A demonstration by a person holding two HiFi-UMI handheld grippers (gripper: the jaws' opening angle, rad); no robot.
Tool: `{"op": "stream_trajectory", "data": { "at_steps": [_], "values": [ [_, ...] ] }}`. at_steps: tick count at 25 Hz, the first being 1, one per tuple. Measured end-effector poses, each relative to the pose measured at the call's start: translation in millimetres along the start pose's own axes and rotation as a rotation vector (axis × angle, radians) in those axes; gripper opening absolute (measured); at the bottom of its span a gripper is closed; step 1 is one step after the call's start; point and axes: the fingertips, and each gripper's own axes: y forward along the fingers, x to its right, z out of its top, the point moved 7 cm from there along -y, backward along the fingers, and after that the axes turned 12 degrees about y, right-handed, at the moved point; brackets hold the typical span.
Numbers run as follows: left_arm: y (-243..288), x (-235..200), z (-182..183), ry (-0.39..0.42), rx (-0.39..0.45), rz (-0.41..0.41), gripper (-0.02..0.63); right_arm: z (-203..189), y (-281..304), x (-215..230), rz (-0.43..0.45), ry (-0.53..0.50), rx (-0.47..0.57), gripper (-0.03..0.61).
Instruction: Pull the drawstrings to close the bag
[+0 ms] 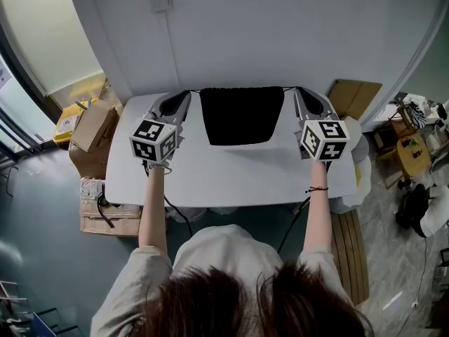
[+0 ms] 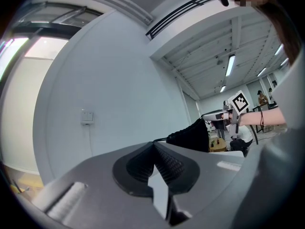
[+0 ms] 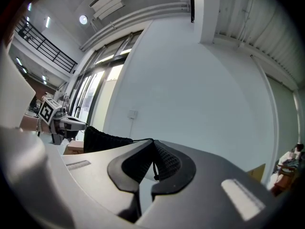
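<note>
- Wall (image 1: 280, 34): pale and plain, met by the table's far edge.
- Table (image 1: 231, 181): white top. A wide bare strip is left btwn the bag and the near edge, where the person stands. Bare margins are also left outside each gripper, up to the L and R edges.
- Cardboard boxes (image 1: 91, 126): stacked on the floor just beside the table's L edge, so room on that side is tight. A flat cardboard sheet (image 1: 354, 97) is leaned near the far R corner.
- Bag (image 1: 242, 114): black, laid flat on the tabletop at the far edge, centred btwn the two grippers. Its top hem is set along the wall side and its bottom edge is turned toward the person.
- Left gripper (image 1: 185, 95): held level at the bag's top L corner. Pads are pressed together, w/ the left drawstring (image 2: 162, 139) pinched at the tips.
- Right gripper (image 1: 297, 91): held level at the top R corner. Pads are pressed together on the right drawstring (image 3: 142, 140), which is seen running from the hem into the tips.
- Marker cubes (image 1: 154, 140): only b/w square patterns are carried.
- Yellow box (image 1: 68, 121): a label is borne, but the print is too small to be read.
- Wall switch plate (image 1: 161, 2): mounted above the table's L half. Any marking is too small to tell.
</note>
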Motion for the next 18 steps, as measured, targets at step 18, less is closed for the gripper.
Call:
{"op": "stream_trajectory", "data": {
  "at_steps": [18],
  "values": [
    [-1.6, -8.2, -4.6, -0.056, -0.018, 0.047, 0.0, -7.5, -0.7, 5.0, -0.08, 0.054, 0.004, 0.017]
  ]
}}
